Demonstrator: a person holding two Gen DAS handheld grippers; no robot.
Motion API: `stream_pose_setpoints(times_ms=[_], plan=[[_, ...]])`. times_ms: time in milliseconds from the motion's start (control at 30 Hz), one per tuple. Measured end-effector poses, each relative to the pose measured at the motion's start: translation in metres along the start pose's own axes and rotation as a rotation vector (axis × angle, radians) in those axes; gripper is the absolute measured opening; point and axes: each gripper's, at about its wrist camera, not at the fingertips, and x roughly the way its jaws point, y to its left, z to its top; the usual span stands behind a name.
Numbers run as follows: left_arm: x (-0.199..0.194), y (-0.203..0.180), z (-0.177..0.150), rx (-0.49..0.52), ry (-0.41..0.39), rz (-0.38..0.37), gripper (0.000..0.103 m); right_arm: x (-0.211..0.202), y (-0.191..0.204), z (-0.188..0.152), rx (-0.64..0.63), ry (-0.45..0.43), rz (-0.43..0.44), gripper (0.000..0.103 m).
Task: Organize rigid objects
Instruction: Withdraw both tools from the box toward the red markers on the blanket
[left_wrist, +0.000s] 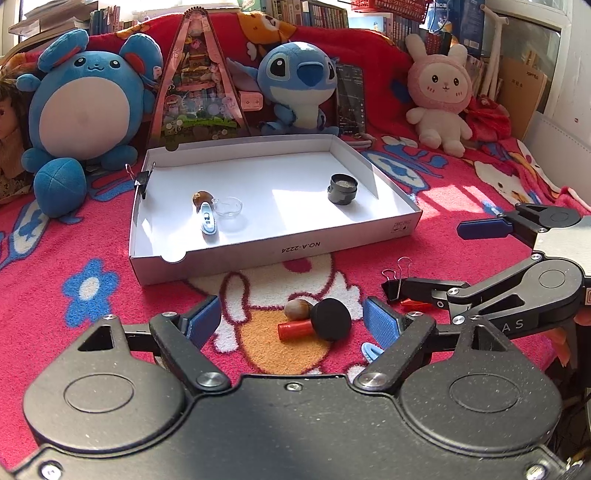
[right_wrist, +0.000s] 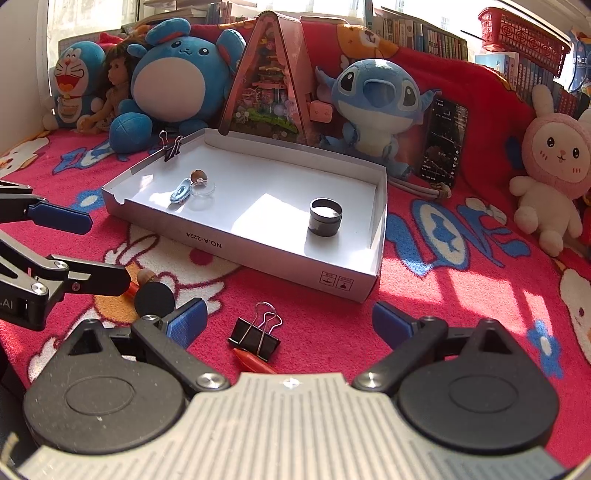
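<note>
Blue-padded and spread wide, the left tongs (left_wrist: 291, 319) hover low over the red patterned blanket (left_wrist: 74, 325), holding nothing. Between their pads lie a brown pebble (left_wrist: 298, 308), a black round-headed stamp (left_wrist: 330, 319) and a red cylinder (left_wrist: 295, 329), all touching one another. A small light-blue clip (left_wrist: 370, 350) peeks out just beside the right-hand pad.

The right tongs (right_wrist: 290, 319) are also wide apart and empty. Just ahead of them a black binder clip (right_wrist: 255, 336) rests on the blanket, lying against an orange-red crayon-like stick (right_wrist: 253, 361).

Beyond both sits the shallow white cardboard box (left_wrist: 229, 258). Inside, near its left wall, a blue oval piece (left_wrist: 208, 220), a clear glass dish (left_wrist: 229, 207) and a brown stone (left_wrist: 202, 198) cluster together; a black round tin (left_wrist: 343, 189) stands well apart on the right side. Another binder clip (left_wrist: 144, 180) grips the box's left rim.

Behind, plush toys line the back: a round blue one (left_wrist: 83, 96), a blue big-eared one (left_wrist: 295, 85), a pink-hooded rabbit (left_wrist: 441, 96), with a triangular diorama (left_wrist: 197, 85) between the first two.
</note>
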Motion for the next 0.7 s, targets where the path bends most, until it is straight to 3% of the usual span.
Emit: stream_pose_setpoints(times_ms=[133,367,567,633,700], plan=[[0.002,0.000,-0.009,0.000,0.019,-0.012,0.083,-0.001,0.000,-0.011,-0.003,0.002,0.001,0.100],[0.001,-0.004,-0.018,0.012,0.027,-0.029,0.071,-0.001,0.001,-0.022,0.001,-0.004,0.005,0.098],[0.002,-0.006,-0.020,-0.016,0.036,-0.073,0.044,-0.003,0.005,-0.028,0.013,-0.011,0.006,0.089],[0.005,-0.008,-0.020,-0.016,0.036,-0.073,0.040,-0.004,0.006,-0.031,0.016,-0.008,0.004,0.085],[0.008,-0.010,-0.019,-0.017,0.036,-0.073,0.029,-0.005,0.007,-0.034,0.025,-0.003,0.003,0.076]])
